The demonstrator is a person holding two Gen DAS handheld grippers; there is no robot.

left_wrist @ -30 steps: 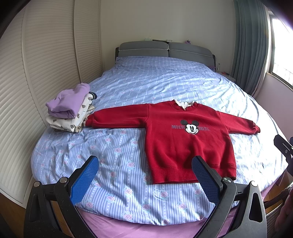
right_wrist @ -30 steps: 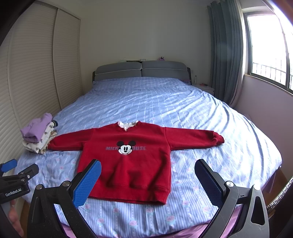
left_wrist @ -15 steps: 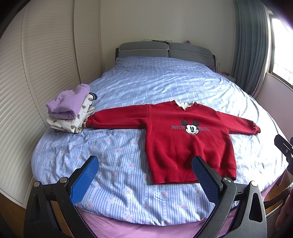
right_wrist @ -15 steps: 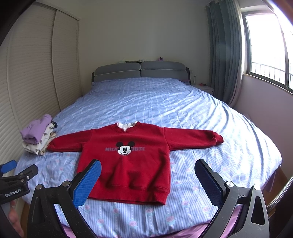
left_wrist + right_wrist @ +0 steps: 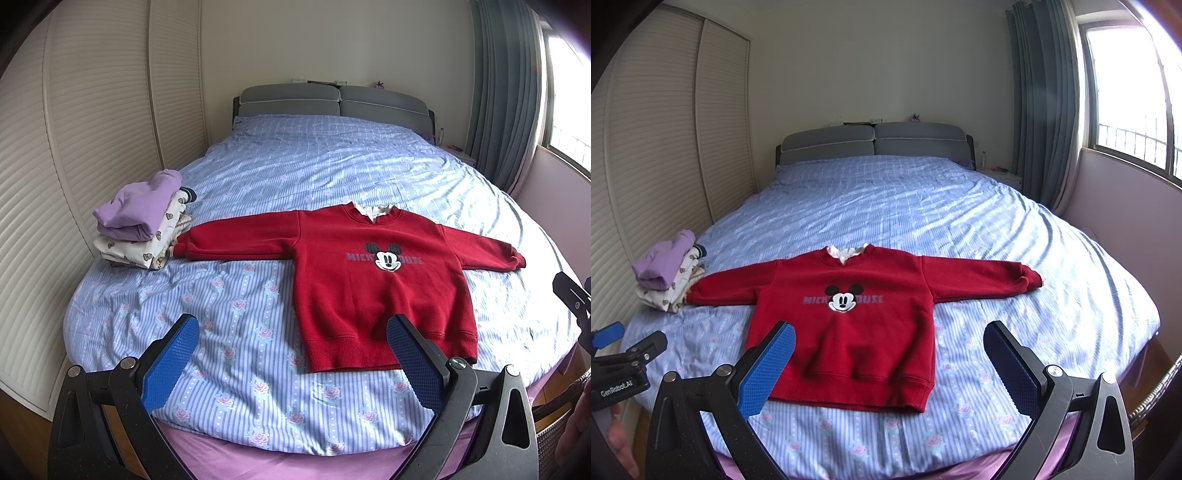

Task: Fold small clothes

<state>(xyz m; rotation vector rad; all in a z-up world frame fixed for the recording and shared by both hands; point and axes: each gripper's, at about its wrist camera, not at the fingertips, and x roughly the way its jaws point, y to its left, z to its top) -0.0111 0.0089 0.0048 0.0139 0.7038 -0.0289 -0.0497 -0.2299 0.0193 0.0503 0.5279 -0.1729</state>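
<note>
A small red Mickey Mouse sweatshirt (image 5: 380, 280) lies flat, face up, sleeves spread, near the foot of the bed; it also shows in the right wrist view (image 5: 849, 317). My left gripper (image 5: 291, 332) is open and empty, held above the bed's foot edge, left of the sweatshirt's hem. My right gripper (image 5: 888, 336) is open and empty, held above the foot edge, over the hem's right part. Neither touches the cloth.
A stack of folded clothes (image 5: 142, 221), lilac on top, sits at the bed's left edge by the left cuff, also seen from the right wrist (image 5: 666, 273). Blue striped bedsheet (image 5: 332, 166), grey headboard (image 5: 875, 142), louvred wardrobe doors left, curtain and window right.
The right wrist view has risen slightly. The left gripper and the sweatshirt have not moved.
</note>
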